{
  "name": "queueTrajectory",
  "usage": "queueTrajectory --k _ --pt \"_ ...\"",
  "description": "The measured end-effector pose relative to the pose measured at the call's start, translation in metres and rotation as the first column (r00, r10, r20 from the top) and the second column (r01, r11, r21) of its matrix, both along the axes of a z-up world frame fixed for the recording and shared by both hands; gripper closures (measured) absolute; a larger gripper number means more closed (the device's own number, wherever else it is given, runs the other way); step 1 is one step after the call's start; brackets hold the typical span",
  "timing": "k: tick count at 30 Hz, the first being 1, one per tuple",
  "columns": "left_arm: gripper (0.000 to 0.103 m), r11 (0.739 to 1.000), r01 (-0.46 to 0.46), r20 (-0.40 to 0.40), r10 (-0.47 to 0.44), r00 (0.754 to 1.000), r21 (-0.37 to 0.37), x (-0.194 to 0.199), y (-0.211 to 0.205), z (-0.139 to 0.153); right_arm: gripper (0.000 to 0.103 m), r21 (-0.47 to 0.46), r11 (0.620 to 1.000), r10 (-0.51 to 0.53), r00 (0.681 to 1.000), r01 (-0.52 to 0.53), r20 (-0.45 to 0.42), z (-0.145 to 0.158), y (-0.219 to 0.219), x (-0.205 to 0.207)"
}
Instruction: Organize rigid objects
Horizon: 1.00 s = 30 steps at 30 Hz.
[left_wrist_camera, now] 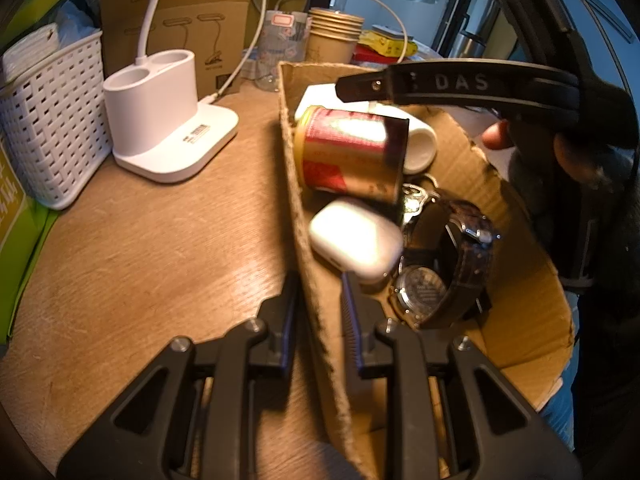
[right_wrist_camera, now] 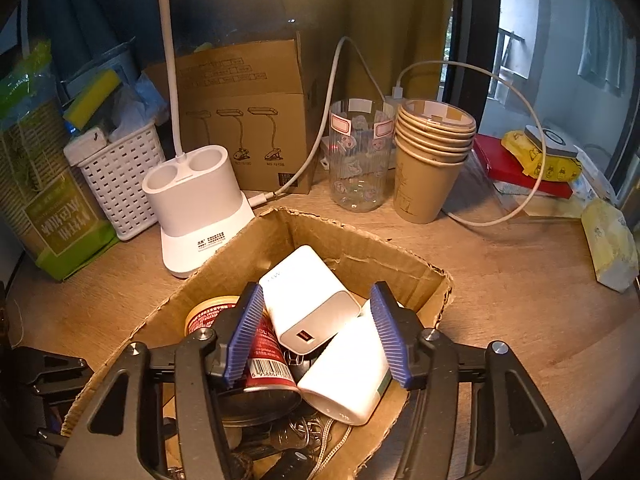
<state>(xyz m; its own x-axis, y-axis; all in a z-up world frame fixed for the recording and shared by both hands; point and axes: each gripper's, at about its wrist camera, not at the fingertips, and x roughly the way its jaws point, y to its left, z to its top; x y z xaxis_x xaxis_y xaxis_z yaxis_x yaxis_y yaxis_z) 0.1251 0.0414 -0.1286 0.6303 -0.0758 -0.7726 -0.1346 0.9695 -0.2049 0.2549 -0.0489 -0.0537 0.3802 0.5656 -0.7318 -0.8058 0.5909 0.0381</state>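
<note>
A cardboard box (left_wrist_camera: 520,248) (right_wrist_camera: 352,236) sits on the wooden desk. In it lie a red can (left_wrist_camera: 344,148) (right_wrist_camera: 264,352), a white earbud case (left_wrist_camera: 356,240), a dark-strapped watch (left_wrist_camera: 444,264), a white charger (right_wrist_camera: 308,300) and a white cup (right_wrist_camera: 348,372). My left gripper (left_wrist_camera: 318,284) straddles the box's left wall, jaws close to it on either side. My right gripper (right_wrist_camera: 316,332) is open and empty above the box, over the charger and cup. Its arm shows in the left wrist view (left_wrist_camera: 460,84).
A white lamp base (left_wrist_camera: 160,120) (right_wrist_camera: 196,204) stands left of the box, a white basket (left_wrist_camera: 48,120) (right_wrist_camera: 120,180) beyond it. Behind are a cardboard carton (right_wrist_camera: 248,112), a clear jar (right_wrist_camera: 360,156), stacked paper cups (right_wrist_camera: 428,156) and a cable (right_wrist_camera: 520,140).
</note>
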Motion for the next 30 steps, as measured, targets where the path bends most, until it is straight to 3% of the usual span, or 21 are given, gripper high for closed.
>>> queueTrajectory --k 15,30 --pt "0.080 1.000 0.000 0.000 0.000 1.000 0.000 0.000 0.000 0.000 0.044 0.035 0.999 -0.017 0.996 0.014 0.084 0.020 -0.023 -0.041" --pt "0.080 1.000 0.000 0.000 0.000 1.000 0.000 0.000 0.000 0.000 0.044 0.088 0.993 -0.088 0.994 0.081 0.068 0.018 -0.057 -0.070"
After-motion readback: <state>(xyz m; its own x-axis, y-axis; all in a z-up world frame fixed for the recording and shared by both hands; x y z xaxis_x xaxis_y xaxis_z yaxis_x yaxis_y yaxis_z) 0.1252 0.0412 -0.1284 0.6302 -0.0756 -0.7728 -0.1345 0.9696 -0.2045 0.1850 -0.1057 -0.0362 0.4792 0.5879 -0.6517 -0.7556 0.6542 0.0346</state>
